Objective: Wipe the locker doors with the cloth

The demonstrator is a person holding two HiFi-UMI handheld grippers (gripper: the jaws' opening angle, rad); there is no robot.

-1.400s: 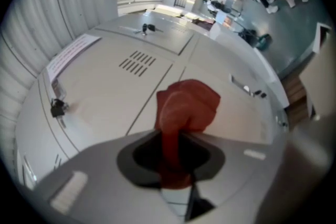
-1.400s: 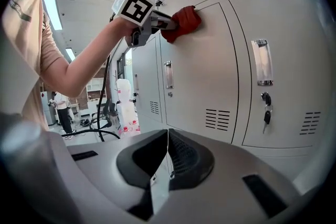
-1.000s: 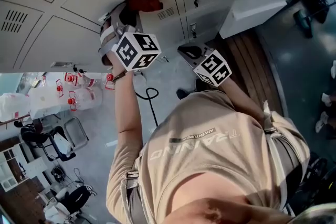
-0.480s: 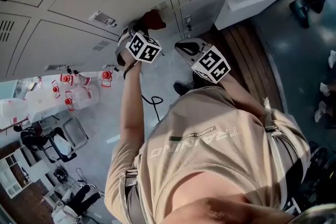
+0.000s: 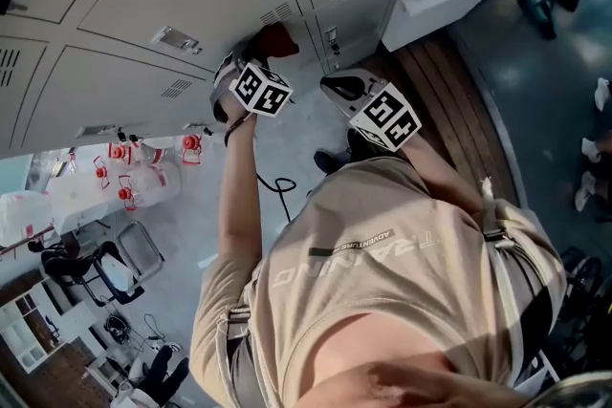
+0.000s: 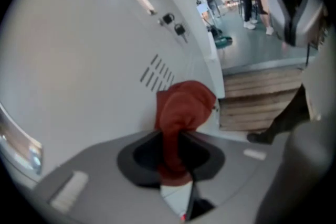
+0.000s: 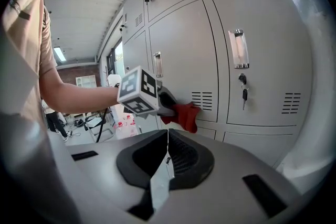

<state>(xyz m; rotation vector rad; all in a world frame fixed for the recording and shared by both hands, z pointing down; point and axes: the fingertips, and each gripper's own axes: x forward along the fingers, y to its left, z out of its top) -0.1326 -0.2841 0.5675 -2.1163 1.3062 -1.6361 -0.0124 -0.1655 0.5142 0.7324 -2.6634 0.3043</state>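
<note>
While your left gripper (image 6: 170,152) pinches red cloth (image 6: 185,105) against locker door (image 6: 79,60) beside vent slots (image 6: 156,72), watch thin pinch: hard drag may pull cloth free, or fold may snag in slots. Right gripper (image 7: 167,157) closed, empty, off door. Shirt (image 5: 382,282) print, upside down, probably "TRAINING".

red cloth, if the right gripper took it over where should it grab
Grip the bunched free end of the red cloth sticking out past the left gripper, likely from the open side away from the locker door; its tail is clamped in those jaws and its far face seems against the door.
</note>
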